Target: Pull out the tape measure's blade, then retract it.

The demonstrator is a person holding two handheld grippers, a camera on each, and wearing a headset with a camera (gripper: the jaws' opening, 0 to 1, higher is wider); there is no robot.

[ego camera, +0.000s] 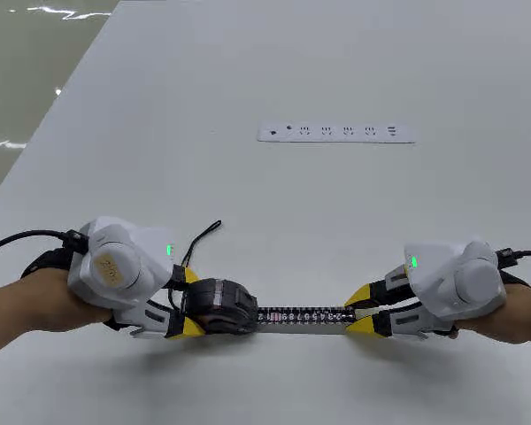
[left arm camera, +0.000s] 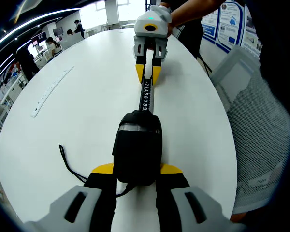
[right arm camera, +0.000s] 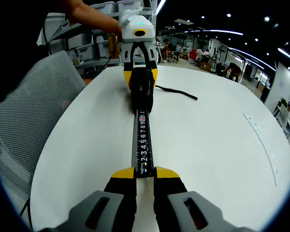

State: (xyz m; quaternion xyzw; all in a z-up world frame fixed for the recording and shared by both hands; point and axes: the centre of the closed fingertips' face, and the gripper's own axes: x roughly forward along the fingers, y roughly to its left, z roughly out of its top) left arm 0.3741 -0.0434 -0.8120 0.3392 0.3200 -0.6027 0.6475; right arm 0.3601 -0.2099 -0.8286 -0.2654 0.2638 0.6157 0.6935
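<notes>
The left gripper (left arm camera: 137, 169) has its fingers clenched on the black tape measure case (left arm camera: 137, 140) to anchor it. The right gripper (right arm camera: 145, 173) pinches the blade (right arm camera: 143, 140) tip, so a short numbered span stretches straight between the two sets of fingers, low over the bench (ego camera: 292, 71). The end hook is hidden inside the right fingers, and I cannot tell whether the blade touches the bench.

The white table (ego camera: 336, 53) lies open beyond the stretched blade (ego camera: 305, 316), save 1 flat power strip (ego camera: 336, 133) well away from it. A thin black strap (right arm camera: 178, 93) trails on the surface just beside the tape measure (ego camera: 219, 305), and a mesh chair (left arm camera: 261, 125) crowds the near edge.
</notes>
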